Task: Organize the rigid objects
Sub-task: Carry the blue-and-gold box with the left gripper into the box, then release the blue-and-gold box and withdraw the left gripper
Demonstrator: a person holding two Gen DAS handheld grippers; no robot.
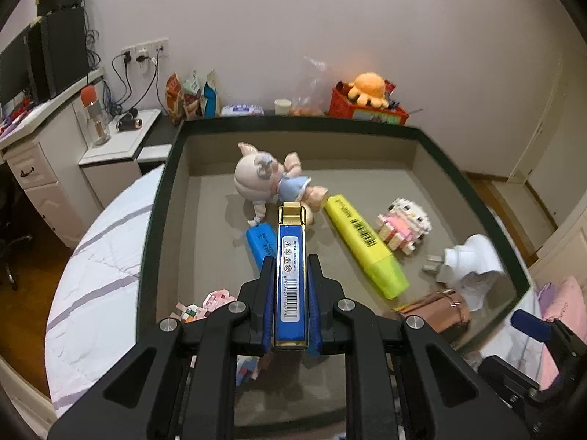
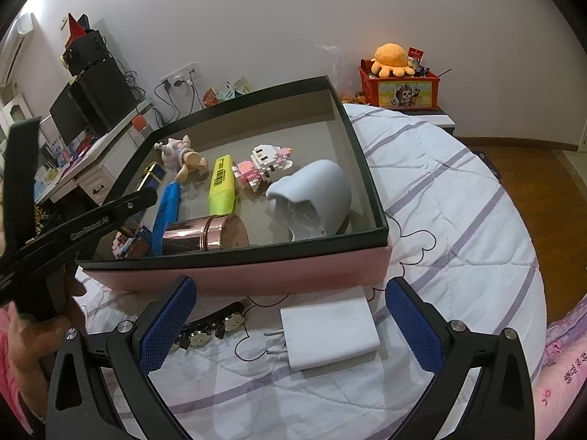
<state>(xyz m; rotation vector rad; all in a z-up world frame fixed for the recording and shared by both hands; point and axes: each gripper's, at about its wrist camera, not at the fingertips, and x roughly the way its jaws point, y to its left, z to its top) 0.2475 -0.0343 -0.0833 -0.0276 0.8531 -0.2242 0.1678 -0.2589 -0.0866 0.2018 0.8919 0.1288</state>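
Ahead, doll (image 1: 264, 178), yellow highlighter (image 1: 365, 245), box rim (image 1: 301, 121)

Box far half: bare floor (image 1: 330, 179) behind the doll (image 1: 264, 179).
Box near half: crowded by highlighter (image 1: 363, 245), block toy (image 1: 403, 227), tin (image 2: 205, 233).

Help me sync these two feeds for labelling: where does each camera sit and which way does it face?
Left wrist: on the left gripper, angled down into the box; its fingers clamp a blue lighter.
Right wrist: on the right gripper, open, looking down at a white charger on the bed outside the box; a hand shows at left.
Shared: box, yellow highlighter, orange plush.
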